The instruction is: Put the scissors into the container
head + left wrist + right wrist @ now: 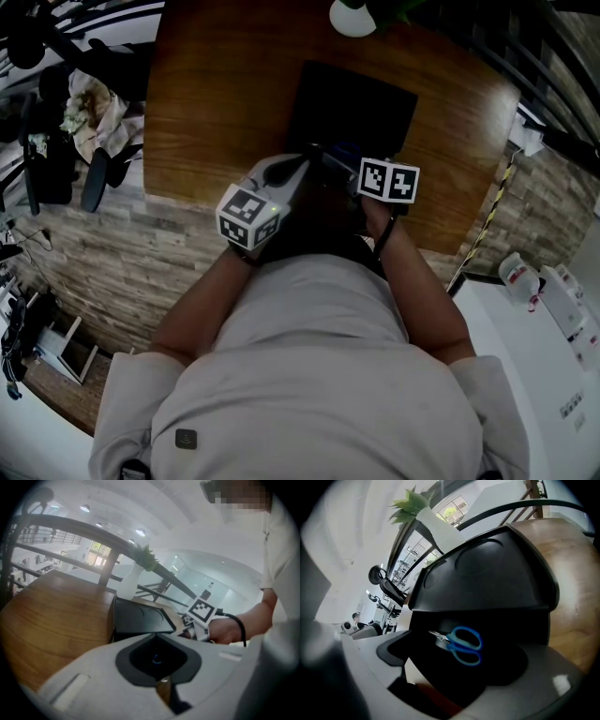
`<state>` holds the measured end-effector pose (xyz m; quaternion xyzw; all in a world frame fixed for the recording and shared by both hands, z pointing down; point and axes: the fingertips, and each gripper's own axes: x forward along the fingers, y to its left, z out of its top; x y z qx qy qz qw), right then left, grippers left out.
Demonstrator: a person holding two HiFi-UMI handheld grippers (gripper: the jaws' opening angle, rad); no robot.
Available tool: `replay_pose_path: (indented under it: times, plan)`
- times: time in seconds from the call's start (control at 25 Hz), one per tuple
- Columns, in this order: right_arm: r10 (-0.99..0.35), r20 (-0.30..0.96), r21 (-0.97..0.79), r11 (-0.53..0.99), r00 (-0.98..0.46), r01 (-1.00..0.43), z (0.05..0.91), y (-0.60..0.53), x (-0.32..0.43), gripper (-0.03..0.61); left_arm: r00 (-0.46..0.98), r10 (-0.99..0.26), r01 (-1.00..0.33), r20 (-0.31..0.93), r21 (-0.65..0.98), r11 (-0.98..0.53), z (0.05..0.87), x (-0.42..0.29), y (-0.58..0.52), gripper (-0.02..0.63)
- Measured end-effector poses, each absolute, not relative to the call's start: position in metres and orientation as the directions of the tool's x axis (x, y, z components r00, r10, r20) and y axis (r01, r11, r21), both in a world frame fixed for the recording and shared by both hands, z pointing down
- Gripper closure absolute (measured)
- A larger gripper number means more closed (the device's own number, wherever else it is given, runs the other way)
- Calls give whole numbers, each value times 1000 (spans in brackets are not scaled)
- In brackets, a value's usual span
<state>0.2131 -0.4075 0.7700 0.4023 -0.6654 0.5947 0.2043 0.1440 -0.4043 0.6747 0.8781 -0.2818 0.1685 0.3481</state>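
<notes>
The right gripper (459,677) is hovering over the black container (487,573) on the worktop (216,103), its jaws wide apart and clear of the blue-handled scissors (461,645), which are lying inside. The left gripper (157,660), closed and empty, is idling just left.

Hazy daylight from windows (451,511) far beyond the jaws washes both gripper views pale, and ceiling lamps (85,508) glow above them. The wide lenses bow straight lines and blacken the corners; the jaws, closest in, look soft. Just ahead of the right jaws the container (487,583) is deep shadow, where only the blue-handled scissors (464,645) catch light. The head view is dimmer, its worktop (225,103) faintly sheened.
</notes>
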Motion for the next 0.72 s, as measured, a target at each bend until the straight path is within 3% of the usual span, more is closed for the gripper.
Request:
replay_pose_path:
  times: [0.52, 0.72]
  plan:
    - [-349, 722, -631, 21, -597, -776, 732, -388, 229, 94, 787, -395, -608, 474, 489, -625, 648, 164, -377, 612]
    - [-399, 672, -648, 90, -624, -756, 705, -385, 230, 148, 774, -445, -628, 451, 454, -632, 627, 164, -371, 612]
